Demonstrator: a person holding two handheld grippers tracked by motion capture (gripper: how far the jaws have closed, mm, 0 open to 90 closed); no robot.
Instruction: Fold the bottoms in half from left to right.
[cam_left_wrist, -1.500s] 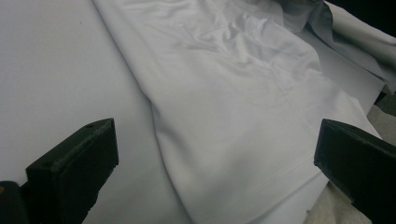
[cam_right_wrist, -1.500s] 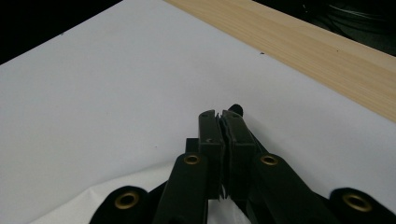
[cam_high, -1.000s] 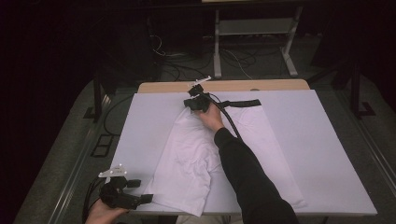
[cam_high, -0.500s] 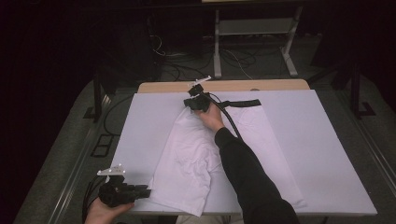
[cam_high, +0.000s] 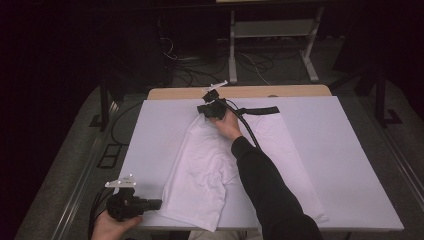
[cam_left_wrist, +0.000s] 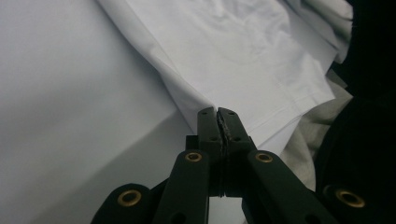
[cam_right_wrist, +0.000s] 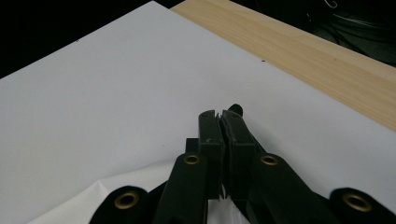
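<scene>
A white sheet (cam_high: 345, 165) covers the table, a bare wooden strip (cam_high: 300, 91) at its twelve-o'clock edge and dark floor beyond. The left gripper (cam_high: 156, 203) has just closed its jaws on the white garment's (cam_high: 210, 165) seven-o'clock hem; the right gripper (cam_high: 206, 111) is clamped on its twelve-o'clock end. The garment's long axis runs from seven to twelve o'clock, the dark-sleeved right forearm (cam_high: 270, 190) lying across it.

The left gripper (cam_high: 154, 203) has shifted in to the near corner of the white shirt (cam_high: 210, 170), and its jaws have just closed on the hem.
</scene>
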